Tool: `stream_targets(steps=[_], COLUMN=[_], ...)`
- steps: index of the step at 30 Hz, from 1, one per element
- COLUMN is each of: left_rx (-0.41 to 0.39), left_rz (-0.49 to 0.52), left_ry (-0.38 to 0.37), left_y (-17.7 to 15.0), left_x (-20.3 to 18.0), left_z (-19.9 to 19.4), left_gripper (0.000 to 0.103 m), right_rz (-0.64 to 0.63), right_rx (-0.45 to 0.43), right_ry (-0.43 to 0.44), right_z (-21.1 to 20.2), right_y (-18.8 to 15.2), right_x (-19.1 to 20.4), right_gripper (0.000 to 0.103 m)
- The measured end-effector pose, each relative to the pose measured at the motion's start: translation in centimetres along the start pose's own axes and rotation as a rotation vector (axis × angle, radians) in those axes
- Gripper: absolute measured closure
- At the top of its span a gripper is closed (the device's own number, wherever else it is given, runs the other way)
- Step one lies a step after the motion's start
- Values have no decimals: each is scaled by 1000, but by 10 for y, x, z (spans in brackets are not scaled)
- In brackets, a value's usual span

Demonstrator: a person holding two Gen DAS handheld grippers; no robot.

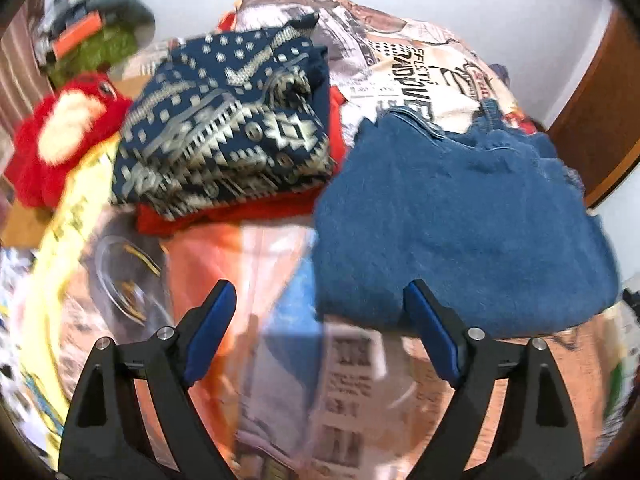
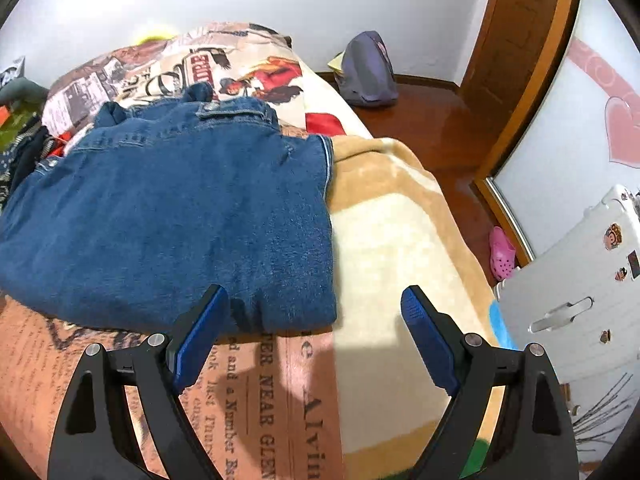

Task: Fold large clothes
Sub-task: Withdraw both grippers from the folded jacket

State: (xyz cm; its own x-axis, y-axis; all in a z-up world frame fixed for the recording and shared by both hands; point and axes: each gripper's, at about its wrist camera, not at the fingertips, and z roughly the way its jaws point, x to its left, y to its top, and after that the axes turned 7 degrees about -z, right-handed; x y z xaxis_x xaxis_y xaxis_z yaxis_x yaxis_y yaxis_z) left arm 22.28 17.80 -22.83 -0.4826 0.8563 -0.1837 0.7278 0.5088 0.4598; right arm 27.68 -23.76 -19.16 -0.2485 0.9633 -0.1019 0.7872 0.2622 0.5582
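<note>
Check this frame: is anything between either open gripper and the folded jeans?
Nothing visible. The jeans lie just ahead of the right gripper and the left gripper, with only printed bedcover in between.

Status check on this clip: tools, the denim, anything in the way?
Left tool open, empty. Right tool open, empty. Folded blue denim garment flat on printed bedspread, untouched. Navy patterned knit stack beside it, clear.

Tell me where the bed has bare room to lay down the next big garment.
Freest: the beige blanket right of the folded denim garment, running to the bed's edge. Also the printed cover in front of the denim, under both open grippers. Crowded: left of the denim, where the navy patterned sweater sits on red cloth.
</note>
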Motion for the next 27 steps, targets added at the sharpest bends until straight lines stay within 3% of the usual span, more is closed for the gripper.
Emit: stream_targets(steps=[5, 11, 14, 18, 24, 27], left_rx=[121, 222, 235, 207, 141, 105], left_rz=[-107, -206, -273, -347, -454, -459], left_ry=[-254, -428, -463, -470, -375, -310], left_y=[-11, -16, -11, 5, 25, 33], left_x=[-3, -12, -12, -9, -12, -18], left_z=[9, 33, 50, 64, 80, 76], left_gripper=[17, 16, 17, 17, 18, 41], right_rz=[-70, -140, -146, -158, -173, -162], right_rx=[-71, -131, -126, -124, -88, -54], right_ry=[17, 78, 110, 132, 144, 155], right_z=[-22, -32, -26, -20, -7, 1], right_y=[7, 18, 23, 28, 35, 39], right_x=[23, 58, 72, 90, 105, 108], right_gripper=[17, 17, 17, 17, 17, 17])
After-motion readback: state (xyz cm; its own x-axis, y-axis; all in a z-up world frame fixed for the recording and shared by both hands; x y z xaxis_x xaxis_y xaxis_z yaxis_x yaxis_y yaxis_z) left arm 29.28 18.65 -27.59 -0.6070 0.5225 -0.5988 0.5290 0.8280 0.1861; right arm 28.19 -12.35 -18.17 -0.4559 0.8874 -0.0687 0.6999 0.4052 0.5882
